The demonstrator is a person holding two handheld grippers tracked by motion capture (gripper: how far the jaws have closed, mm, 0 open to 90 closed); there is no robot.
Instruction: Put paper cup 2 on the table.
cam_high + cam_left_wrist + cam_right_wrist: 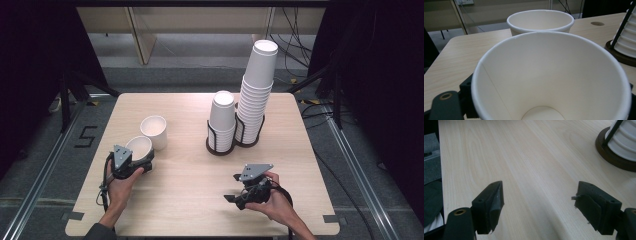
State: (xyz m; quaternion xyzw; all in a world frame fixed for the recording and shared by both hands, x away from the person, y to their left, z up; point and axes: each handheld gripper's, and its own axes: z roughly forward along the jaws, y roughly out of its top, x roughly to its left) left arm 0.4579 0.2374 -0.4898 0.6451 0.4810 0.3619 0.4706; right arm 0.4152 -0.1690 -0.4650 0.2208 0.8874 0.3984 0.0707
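Near the table's left edge, left gripper clasps a paper cup loosely beside its neighbour cup, right gripper gaping empty; a slip could topple both.

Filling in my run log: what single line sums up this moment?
left gripper: around near white paper cup, grip unclear | second white paper cup: standing behind | right gripper: open, empty

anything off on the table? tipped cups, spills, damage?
One thing: the taller cup stack leans to the right above its holder, so its top cup sits off-centre. No spills. The two loose cups stand upright, and the shorter stack is straight. The pad on the right gripper looks frayed at its edge.
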